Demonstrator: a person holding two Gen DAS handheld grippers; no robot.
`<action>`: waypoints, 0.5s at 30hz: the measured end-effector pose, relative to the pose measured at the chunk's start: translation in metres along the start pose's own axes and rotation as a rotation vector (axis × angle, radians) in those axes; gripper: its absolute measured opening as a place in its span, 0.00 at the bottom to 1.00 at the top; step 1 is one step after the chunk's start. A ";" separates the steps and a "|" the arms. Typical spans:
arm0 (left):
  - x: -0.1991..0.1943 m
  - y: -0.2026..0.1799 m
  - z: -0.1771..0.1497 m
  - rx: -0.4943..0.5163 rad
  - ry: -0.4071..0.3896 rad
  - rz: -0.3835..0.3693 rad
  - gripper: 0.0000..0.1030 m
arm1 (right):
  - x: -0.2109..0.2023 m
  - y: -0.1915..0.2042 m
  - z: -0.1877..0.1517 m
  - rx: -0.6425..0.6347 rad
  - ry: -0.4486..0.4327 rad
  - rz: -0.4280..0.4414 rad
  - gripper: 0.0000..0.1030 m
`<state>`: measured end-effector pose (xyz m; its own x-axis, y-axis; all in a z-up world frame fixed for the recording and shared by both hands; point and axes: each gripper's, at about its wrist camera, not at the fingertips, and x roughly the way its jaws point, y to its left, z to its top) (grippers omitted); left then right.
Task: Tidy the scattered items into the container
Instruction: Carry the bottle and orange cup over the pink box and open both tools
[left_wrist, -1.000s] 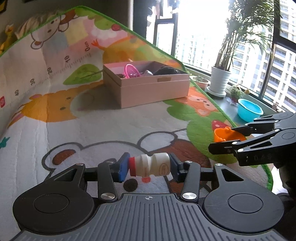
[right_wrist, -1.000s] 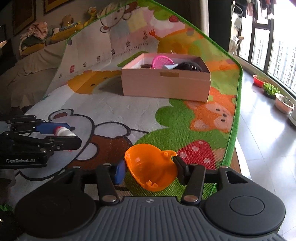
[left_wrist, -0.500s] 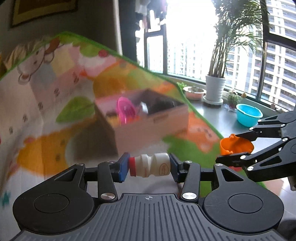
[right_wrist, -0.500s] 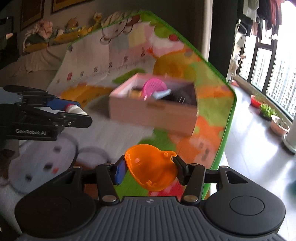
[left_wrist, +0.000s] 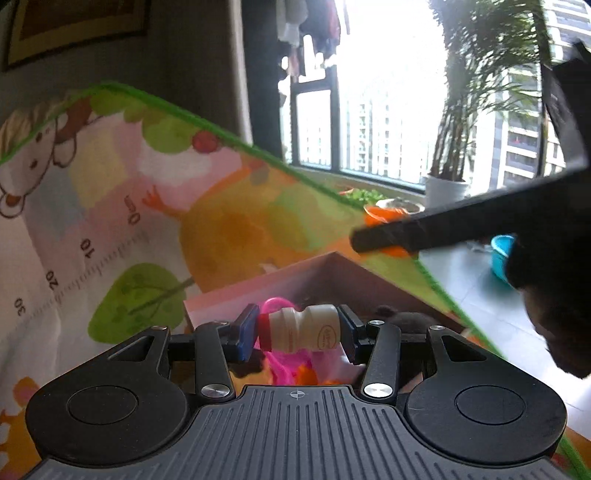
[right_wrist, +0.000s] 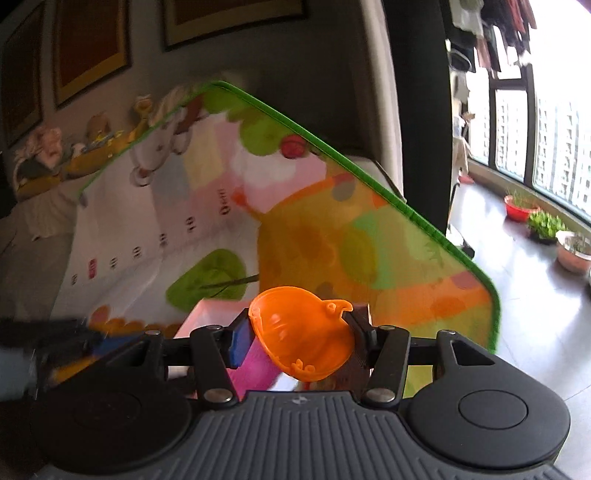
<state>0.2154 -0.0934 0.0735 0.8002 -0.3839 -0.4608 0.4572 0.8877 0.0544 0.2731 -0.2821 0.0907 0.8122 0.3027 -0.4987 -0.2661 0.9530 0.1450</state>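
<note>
The pink box (left_wrist: 295, 280), the container of the task, is seen on the cartoon play mat (left_wrist: 110, 221), directly below and ahead of both cameras; in the left wrist view its open top lies behind the fingers, with a pink plastic item (left_wrist: 288, 365) and a dark object (left_wrist: 402, 317) inside. A small cream bottle (left_wrist: 299, 328) with a red cap is held sideways by the left hand-held gripper (left_wrist: 297, 328), pinched end to end between the blue pad (left_wrist: 246, 332) at 9 o'clock and the dark pad at 3 o'clock, just above the box opening. An orange chick-shaped shell (right_wrist: 301, 332) is clamped by the right hand-held gripper (right_wrist: 295, 334), its hollow side turned to the camera, over the near wall of the pink box (right_wrist: 214, 310). In the left wrist view the right tool is seen blurred at 2 o'clock, with orange showing at its tip. A potted palm (left_wrist: 443, 184) and a blue bowl (left_wrist: 500, 254) stand on the floor by the window at 2 o'clock.
</note>
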 end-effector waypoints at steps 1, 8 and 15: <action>0.007 0.003 -0.002 -0.001 0.009 0.003 0.51 | 0.011 -0.005 0.001 0.024 0.012 -0.002 0.72; 0.019 0.015 -0.020 -0.046 0.055 -0.006 0.66 | 0.032 -0.025 -0.018 0.091 0.064 -0.009 0.72; 0.016 0.012 -0.023 -0.053 0.075 0.002 0.73 | 0.016 -0.026 -0.036 0.099 0.091 -0.021 0.72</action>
<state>0.2245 -0.0832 0.0467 0.7689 -0.3634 -0.5260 0.4328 0.9015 0.0098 0.2741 -0.3026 0.0479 0.7652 0.2842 -0.5777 -0.1934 0.9573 0.2147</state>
